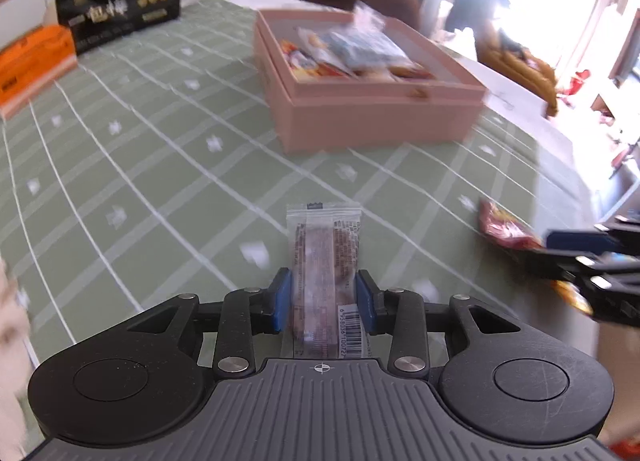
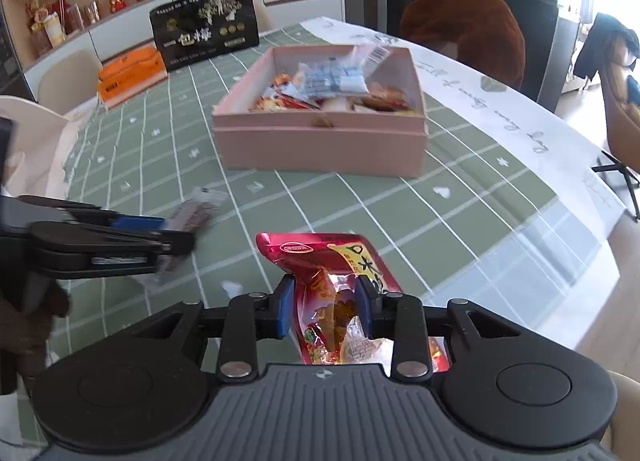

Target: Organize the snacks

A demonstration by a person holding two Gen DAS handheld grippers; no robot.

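My left gripper clamps a clear-wrapped snack bar, while my right gripper pinches a red snack packet, both near me above the green tablecloth; farther off sits the pink box filled with snacks.

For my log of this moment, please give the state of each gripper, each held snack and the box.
left hand-held gripper: shut on clear snack bar
right hand-held gripper: shut on red snack packet
clear snack bar: held, sealed
red snack packet: held, sealed
pink box: open, holding snacks
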